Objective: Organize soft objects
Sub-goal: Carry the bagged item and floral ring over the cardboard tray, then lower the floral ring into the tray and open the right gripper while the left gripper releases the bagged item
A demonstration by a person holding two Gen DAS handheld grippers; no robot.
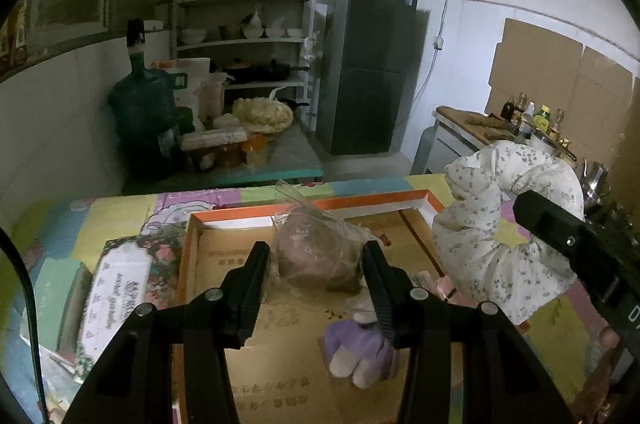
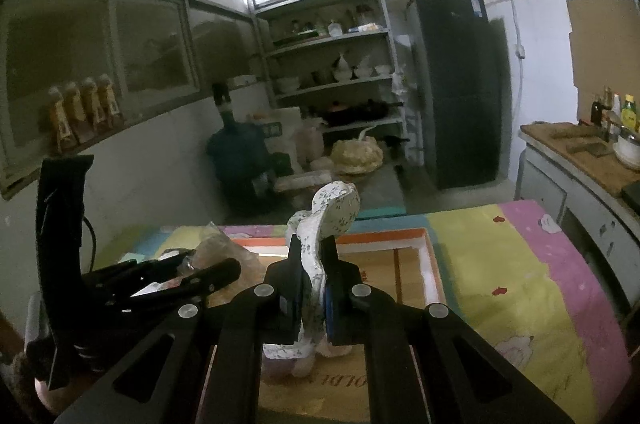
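Note:
An orange-rimmed shallow cardboard box [image 1: 424,201] lies on the colourful table mat. In the left wrist view my left gripper [image 1: 316,256] is open, its fingers on either side of a brownish soft thing in a clear plastic bag [image 1: 316,252] inside the box. A purple and white glove [image 1: 356,348] lies in the box below it. My right gripper [image 2: 312,264] is shut on a white floral curved pillow [image 2: 334,207], held above the box; the pillow also shows in the left wrist view [image 1: 492,224].
A patterned flat box [image 1: 116,288] lies left of the orange box. The mat [image 2: 520,264] stretches to the right. A counter with bottles [image 2: 580,151], a dark fridge [image 1: 372,63], shelves [image 1: 244,39] and a water jug [image 1: 140,107] stand behind.

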